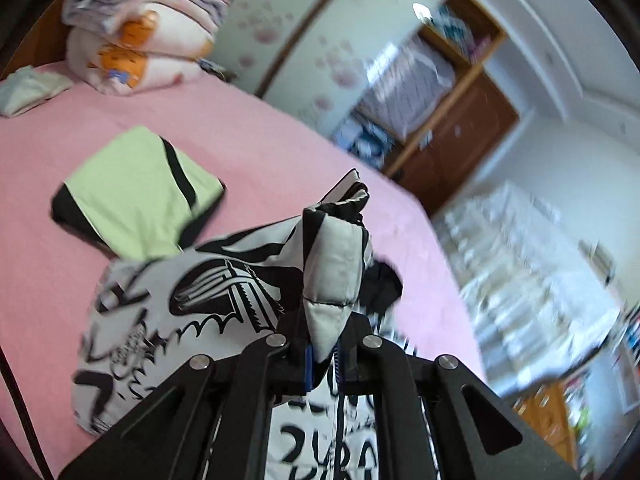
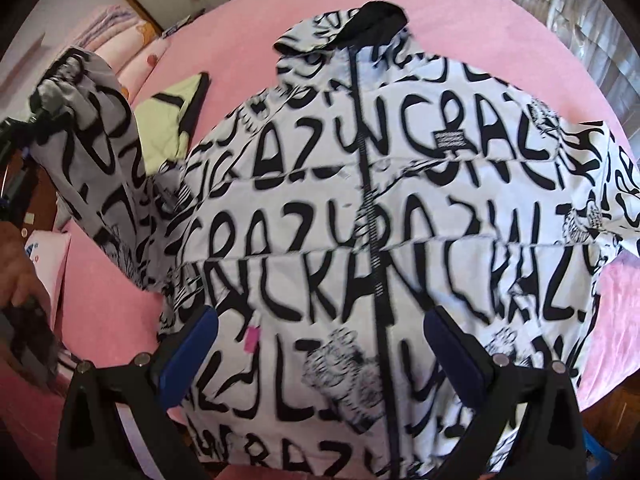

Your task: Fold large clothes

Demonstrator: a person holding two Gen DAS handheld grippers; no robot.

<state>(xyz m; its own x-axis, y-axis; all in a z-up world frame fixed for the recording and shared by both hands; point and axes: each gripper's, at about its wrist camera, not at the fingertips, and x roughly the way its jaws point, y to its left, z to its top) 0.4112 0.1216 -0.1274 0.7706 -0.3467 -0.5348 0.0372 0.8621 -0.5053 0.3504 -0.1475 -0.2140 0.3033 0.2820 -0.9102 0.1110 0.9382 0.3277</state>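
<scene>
White puffer jacket (image 2: 360, 216) with black lettering spread front-up on pink bed (image 2: 460, 20), left gripper (image 1: 322, 354) clenched on its raised sleeve cuff (image 1: 332, 272), right gripper (image 2: 320, 344) released, jaws wide above the jacket's hem, folded green garment (image 1: 136, 192) beside it, open wardrobe shelves (image 1: 452, 64) holding bagged bedding (image 1: 408, 88)

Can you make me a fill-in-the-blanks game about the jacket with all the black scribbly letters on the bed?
1. The white puffy jacket with black lettering lies on a ____ bed sheet.
2. The left gripper is shut on the jacket's ____.
3. The right gripper hangs over the jacket with its jaws ____.
4. Beside the jacket lies a folded ____ garment with black trim.

Missing words: pink; sleeve; open; light green
</scene>
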